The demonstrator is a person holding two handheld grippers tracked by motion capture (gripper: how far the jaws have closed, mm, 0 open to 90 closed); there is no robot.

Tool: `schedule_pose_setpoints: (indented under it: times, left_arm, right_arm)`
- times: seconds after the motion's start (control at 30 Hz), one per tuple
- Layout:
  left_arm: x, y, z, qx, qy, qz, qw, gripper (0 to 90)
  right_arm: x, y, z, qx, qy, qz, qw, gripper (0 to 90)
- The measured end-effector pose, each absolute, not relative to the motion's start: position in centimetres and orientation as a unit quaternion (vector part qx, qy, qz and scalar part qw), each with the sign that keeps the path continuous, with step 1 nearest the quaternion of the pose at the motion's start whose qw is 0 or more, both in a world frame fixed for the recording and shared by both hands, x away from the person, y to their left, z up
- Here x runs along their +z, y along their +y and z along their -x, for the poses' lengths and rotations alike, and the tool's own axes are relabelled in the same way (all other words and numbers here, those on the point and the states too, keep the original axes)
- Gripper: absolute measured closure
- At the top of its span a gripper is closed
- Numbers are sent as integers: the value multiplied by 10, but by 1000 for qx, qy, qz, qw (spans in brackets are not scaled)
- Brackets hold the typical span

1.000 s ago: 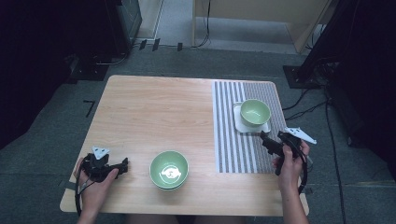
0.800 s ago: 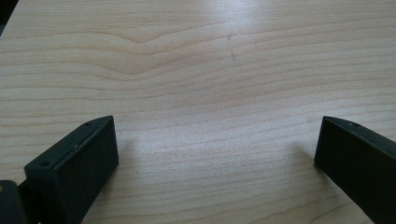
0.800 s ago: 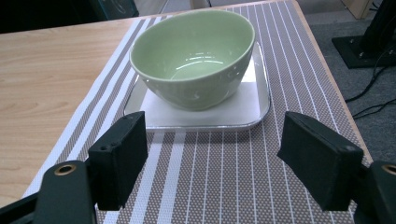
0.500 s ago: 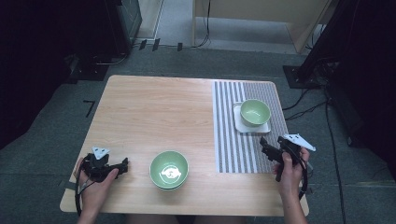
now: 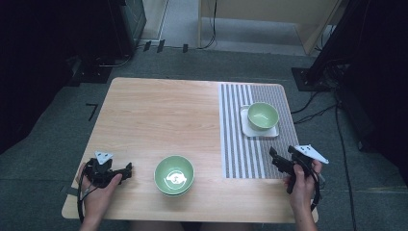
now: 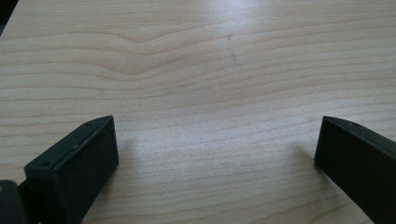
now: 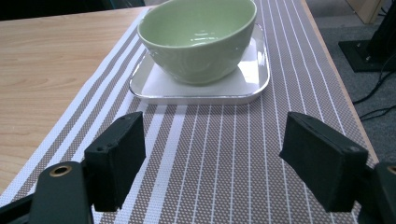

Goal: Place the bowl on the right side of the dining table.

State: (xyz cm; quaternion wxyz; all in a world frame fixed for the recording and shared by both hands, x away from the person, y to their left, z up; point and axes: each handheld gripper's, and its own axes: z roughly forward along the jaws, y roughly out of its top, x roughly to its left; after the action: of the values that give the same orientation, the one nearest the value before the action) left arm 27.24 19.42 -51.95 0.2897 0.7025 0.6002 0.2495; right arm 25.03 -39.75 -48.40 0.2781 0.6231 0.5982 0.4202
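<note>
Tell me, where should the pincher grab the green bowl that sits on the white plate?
Probably by the rim of the green bowl. It stands upright and open on the white plate, too wide to hold around. The right gripper, open and facing it, could pinch the near edge, one jaw inside, one outside.

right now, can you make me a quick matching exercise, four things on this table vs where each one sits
Things:
1. bowl with a pattern inside
2. plain green bowl
3. white square plate
4. left gripper

Places:
a. on the striped mat
b. near the table's front left corner
c. on bare wood, front middle
d. on the white plate

Pairs: 1-c, 2-d, 3-a, 4-b
</note>
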Motion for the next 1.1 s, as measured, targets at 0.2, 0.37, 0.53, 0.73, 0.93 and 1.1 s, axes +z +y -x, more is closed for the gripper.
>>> schedule_pose_setpoints:
  times: [0.2,0.37,0.53,0.73,0.93,1.1]
  left_arm:
    - [-520,194,-272,249,600,-703,290,0]
    - [-519,194,-272,249,600,-703,289,0]
    - [-520,194,-272,249,600,-703,290,0]
    - [-520,194,-272,249,600,-703,290,0]
    - [-520,194,-272,249,600,-703,290,0]
    - [-520,194,-272,249,600,-703,290,0]
  right_arm:
    - [-490,-402,-245,413,595,-633,275,222]
    - [-492,-406,-241,404,596,-636,276,224]
    - [-498,-411,-234,393,596,-643,275,226]
    - [-501,-415,-229,387,594,-650,274,227]
    - [-505,-423,-222,378,590,-657,276,228]
    - [-508,-427,-217,372,592,-660,276,228]
